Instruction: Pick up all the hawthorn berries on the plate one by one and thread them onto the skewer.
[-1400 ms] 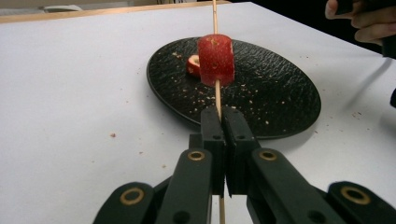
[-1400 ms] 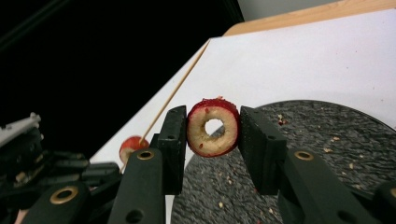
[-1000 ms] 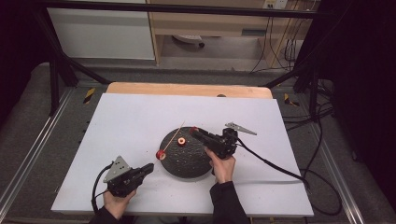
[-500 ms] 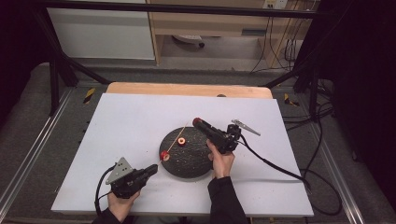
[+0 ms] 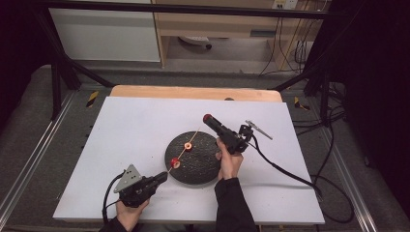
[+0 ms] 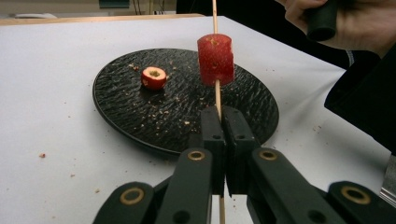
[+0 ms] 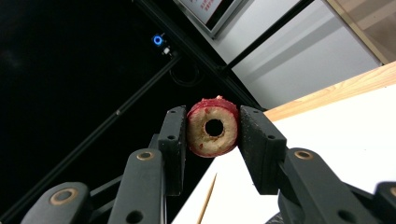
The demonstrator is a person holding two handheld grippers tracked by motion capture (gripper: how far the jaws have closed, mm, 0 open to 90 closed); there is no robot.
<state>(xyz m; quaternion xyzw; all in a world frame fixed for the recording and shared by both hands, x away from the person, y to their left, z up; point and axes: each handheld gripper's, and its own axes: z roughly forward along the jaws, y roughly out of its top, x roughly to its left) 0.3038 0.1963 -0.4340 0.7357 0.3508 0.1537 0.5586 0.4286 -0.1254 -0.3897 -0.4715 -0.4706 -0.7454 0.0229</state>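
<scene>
Pinching skewer [image 6: 217, 95], left gripper [image 6: 225, 140] fingers closed, right gripper [image 7: 213, 128] clamping cored fruit ring [image 7: 213, 129], skewer's tip cut off.

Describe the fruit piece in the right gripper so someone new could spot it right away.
Start at the round black plate on the white table; the right gripper is raised beyond its far edge. Pinched between its jaws is a red-skinned fruit ring with a hole through its pale centre, unlike the red chunk already threaded on the skewer.

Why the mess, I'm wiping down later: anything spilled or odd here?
Yes: pale crumbs lie scattered over the black plate and onto the white table beside it. One fruit piece sits loose on the plate, off the skewer.
</scene>
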